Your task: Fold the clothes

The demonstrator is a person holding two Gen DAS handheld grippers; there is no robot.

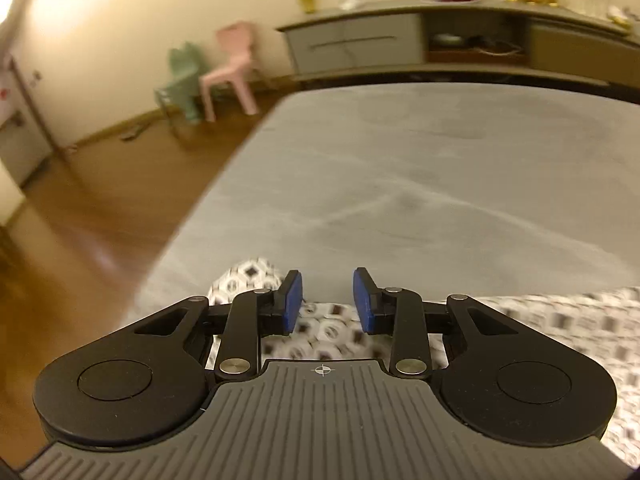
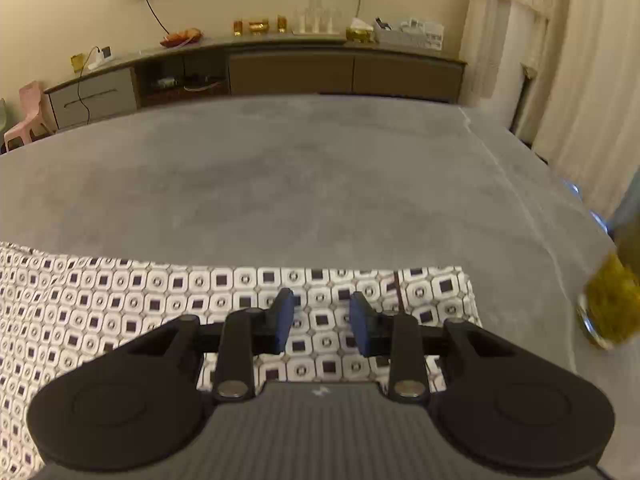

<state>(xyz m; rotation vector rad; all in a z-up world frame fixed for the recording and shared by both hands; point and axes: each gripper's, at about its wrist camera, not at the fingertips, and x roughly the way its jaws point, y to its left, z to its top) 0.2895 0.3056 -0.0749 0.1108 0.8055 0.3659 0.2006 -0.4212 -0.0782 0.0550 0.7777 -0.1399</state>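
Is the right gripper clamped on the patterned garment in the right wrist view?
No. The right gripper has its fingers apart above the patterned garment, with no cloth pinched between them.

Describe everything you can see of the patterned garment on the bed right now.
The patterned garment is thin white fabric printed with rows of dark squares and small rings. It lies spread fairly flat on the grey bed cover, near its close edge, with a dark seam line toward its right end. A rumpled corner bulges up at its left end. Both grippers hang over it with jaws apart; neither visibly grips it.
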